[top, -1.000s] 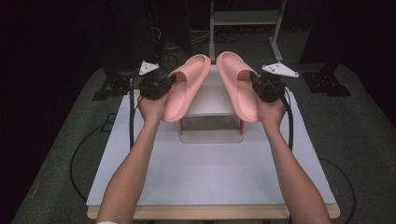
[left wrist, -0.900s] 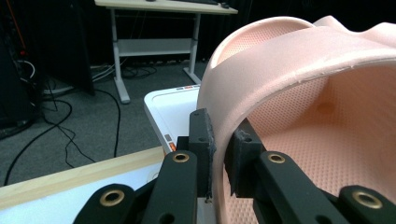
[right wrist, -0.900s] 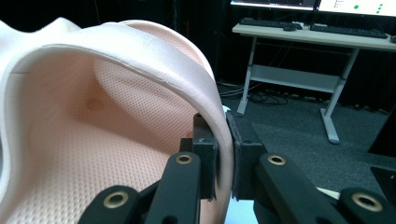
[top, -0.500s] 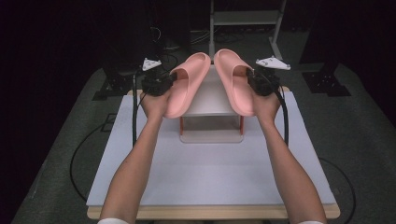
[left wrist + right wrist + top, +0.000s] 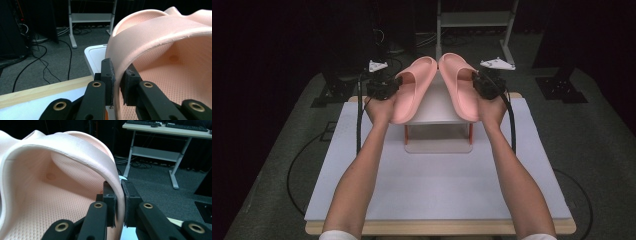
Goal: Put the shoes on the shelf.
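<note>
Two pink foam slippers are held in the air over a small white rack (image 5: 438, 107) with orange legs. My left gripper (image 5: 388, 90) is shut on the outer strap edge of the left slipper (image 5: 412, 87). In the left gripper view its black pads (image 5: 108, 75) pinch that slipper's (image 5: 160, 50) side wall. My right gripper (image 5: 479, 85) is shut on the outer edge of the right slipper (image 5: 459, 85). The right gripper view shows its pads (image 5: 131, 195) squeezing the thin strap wall of that slipper (image 5: 57, 185). The two slippers tilt toward each other, toes nearly touching.
The rack stands at the back of a white mat (image 5: 437, 185) on a wooden table (image 5: 442, 227). A grey desk frame (image 5: 474, 20) and loose cables (image 5: 382, 37) lie on the dark carpet beyond. Both forearms (image 5: 362, 175) reach in from the bottom edge.
Both hands have carried the slippers a little away from the camera, and the right slipper has shifted slightly left. The grips are unchanged.
</note>
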